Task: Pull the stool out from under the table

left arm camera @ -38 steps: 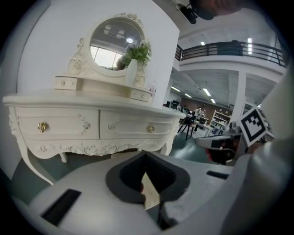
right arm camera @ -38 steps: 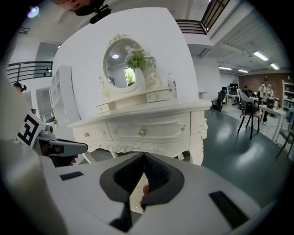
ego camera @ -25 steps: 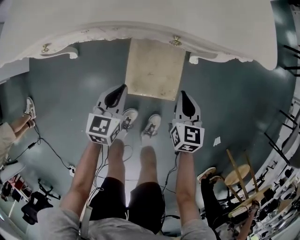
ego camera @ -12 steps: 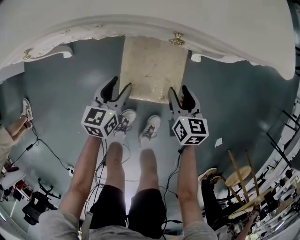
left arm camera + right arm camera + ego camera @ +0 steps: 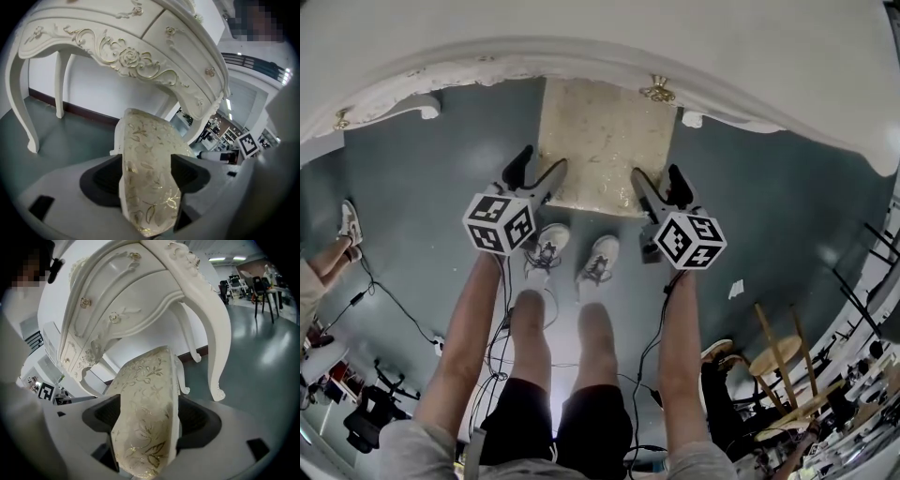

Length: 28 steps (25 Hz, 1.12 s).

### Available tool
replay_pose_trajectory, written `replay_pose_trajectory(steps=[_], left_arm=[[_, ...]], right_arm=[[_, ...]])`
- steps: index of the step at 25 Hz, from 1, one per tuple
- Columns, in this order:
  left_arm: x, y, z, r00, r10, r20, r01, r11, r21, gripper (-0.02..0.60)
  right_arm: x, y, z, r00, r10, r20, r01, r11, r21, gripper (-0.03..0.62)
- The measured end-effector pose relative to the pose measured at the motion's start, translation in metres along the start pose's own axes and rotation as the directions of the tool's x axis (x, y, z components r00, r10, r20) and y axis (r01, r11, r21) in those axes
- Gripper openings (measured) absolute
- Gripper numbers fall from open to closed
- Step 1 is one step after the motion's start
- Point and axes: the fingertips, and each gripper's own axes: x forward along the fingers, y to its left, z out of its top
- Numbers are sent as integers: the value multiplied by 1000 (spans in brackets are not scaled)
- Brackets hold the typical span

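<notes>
Left gripper (image 5: 541,161) and right gripper (image 5: 655,174), fingers opening, straddle the stool's (image 5: 605,141) near corners; the ornate bench (image 5: 581,37) overhangs it.

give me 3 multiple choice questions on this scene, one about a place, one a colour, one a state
1. Where is the stool?
A. partly under the table's front edge
B. on top of the table
C. behind the person

2. What colour is the table?
A. black
B. white
C. red

3. What is between each hand-held gripper's jaws?
A. nothing
B. a cable
C. the stool's seat edge

Answers:
1 A: in the head view the stool runs in under the edge of the table.
2 B: its top, drawer fronts and legs are white.
3 C: the left hand-held gripper and the right hand-held gripper each straddle the seat, and their jaws are opening.
</notes>
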Motion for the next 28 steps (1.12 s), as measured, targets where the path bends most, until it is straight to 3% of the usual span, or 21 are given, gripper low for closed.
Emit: replay_pose_trajectory(steps=[9, 14, 25, 28], left_arm=[[23, 13, -15, 998, -37, -51, 34, 998, -53, 305], [25, 13, -16, 997, -69, -31, 66, 996, -66, 308], [25, 15, -16, 999, -41, -13, 40, 997, -59, 313], [25, 19, -17, 999, -42, -6, 41, 994, -104, 351]], right_arm=[[22, -8, -14, 997, 45, -66, -43, 999, 33, 382], [27, -8, -16, 997, 48, -62, -47, 999, 23, 382], [27, -8, -16, 998, 64, -29, -64, 998, 25, 382], [27, -8, -15, 997, 69, -29, -68, 997, 26, 382]])
